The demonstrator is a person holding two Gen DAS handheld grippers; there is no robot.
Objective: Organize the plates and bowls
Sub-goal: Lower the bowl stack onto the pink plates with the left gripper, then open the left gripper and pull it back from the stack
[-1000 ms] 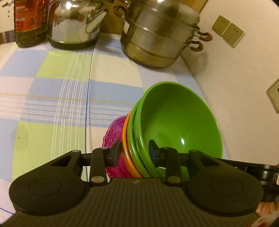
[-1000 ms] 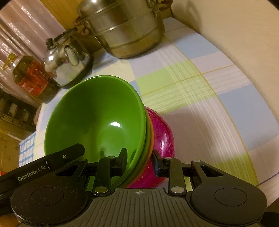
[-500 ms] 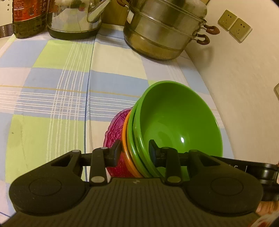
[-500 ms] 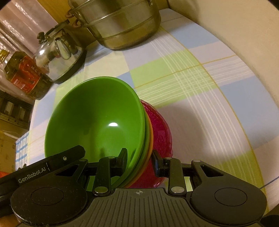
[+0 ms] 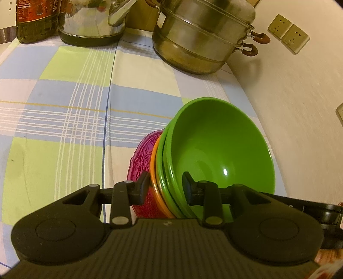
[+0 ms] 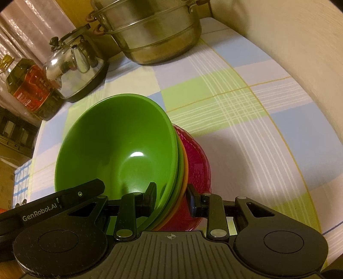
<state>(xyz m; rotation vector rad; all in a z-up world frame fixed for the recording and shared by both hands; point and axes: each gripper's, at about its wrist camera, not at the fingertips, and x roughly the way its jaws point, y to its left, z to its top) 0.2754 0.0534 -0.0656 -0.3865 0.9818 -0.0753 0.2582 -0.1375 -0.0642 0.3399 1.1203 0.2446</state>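
Observation:
A nested stack of bowls hangs tilted above the checked tablecloth: a green bowl [image 5: 216, 146] [image 6: 120, 146] on top, another green rim and an orange rim [image 5: 154, 171] under it, and a magenta patterned bowl [image 5: 141, 167] [image 6: 197, 161] at the bottom. My left gripper [image 5: 166, 186] is shut on the stack's near rim, one finger inside the green bowl, the other on the magenta one. My right gripper [image 6: 171, 198] is shut on the opposite rim in the same way. The other gripper's black arm shows at each frame's edge.
A steel steamer pot [image 5: 201, 36] [image 6: 150, 30] stands at the back by the wall. A steel kettle [image 5: 90, 23] [image 6: 75, 64] and an oil bottle [image 5: 36, 19] [image 6: 27, 85] stand to its left. Wall sockets [image 5: 288, 33] sit at the right. The tablecloth [image 5: 64, 111] lies below.
The table and the pots have slid down and nearer in both views. The bowls stay fixed between both pairs of fingers.

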